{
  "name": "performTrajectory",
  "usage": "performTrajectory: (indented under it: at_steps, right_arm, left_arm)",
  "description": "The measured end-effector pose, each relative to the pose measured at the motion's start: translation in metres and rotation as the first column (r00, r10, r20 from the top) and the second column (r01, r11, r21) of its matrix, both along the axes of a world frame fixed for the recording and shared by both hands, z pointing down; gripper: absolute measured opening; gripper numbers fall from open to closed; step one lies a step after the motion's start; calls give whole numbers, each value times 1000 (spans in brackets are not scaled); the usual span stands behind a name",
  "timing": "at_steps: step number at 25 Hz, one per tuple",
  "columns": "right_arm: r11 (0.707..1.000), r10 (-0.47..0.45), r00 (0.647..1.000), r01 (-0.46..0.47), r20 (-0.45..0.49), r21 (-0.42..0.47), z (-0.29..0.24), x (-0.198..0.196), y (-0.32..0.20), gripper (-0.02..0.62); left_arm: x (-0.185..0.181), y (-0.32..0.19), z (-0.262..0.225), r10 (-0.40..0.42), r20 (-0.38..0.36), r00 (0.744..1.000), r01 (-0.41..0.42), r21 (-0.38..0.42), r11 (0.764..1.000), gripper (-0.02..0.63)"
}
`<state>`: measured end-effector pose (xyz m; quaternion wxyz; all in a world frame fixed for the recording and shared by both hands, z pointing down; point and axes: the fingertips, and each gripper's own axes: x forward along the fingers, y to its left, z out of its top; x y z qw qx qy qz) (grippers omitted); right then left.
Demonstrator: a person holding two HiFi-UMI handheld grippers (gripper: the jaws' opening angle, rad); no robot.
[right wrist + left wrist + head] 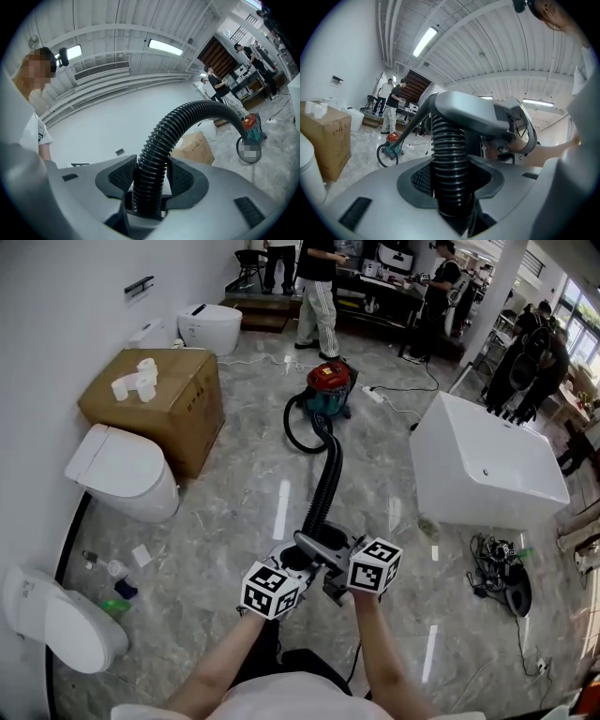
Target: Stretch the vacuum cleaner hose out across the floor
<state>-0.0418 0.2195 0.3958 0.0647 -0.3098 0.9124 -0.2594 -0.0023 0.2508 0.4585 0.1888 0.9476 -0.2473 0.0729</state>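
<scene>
A red and teal vacuum cleaner (pixel 328 388) stands on the marble floor some way ahead. Its black ribbed hose (pixel 325 486) loops at the machine, then runs straight back to my grippers. My left gripper (pixel 292 565) is shut on the hose (pixel 449 161) just below its grey curved end piece (pixel 468 111). My right gripper (pixel 339 579) is shut on the hose (pixel 152 164) close beside it. In the right gripper view the hose arcs away to the vacuum cleaner (pixel 251 125). Both grippers are raised near my body.
A cardboard box (pixel 159 395) topped with paper rolls and white toilets (pixel 122 474) line the left wall. A white bathtub (pixel 487 465) stands at the right, with cables (pixel 502 568) on the floor beside it. A power strip (pixel 373 395) lies near the vacuum. People stand at the back.
</scene>
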Motion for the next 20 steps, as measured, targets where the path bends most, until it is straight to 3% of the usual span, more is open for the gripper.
performTrajectory:
  at_steps: [20]
  right_arm:
    - [998, -40, 999, 40, 7, -39, 22, 34, 160, 201]
  left_arm:
    - [35, 162, 19, -24, 19, 1000, 25, -37, 999, 166]
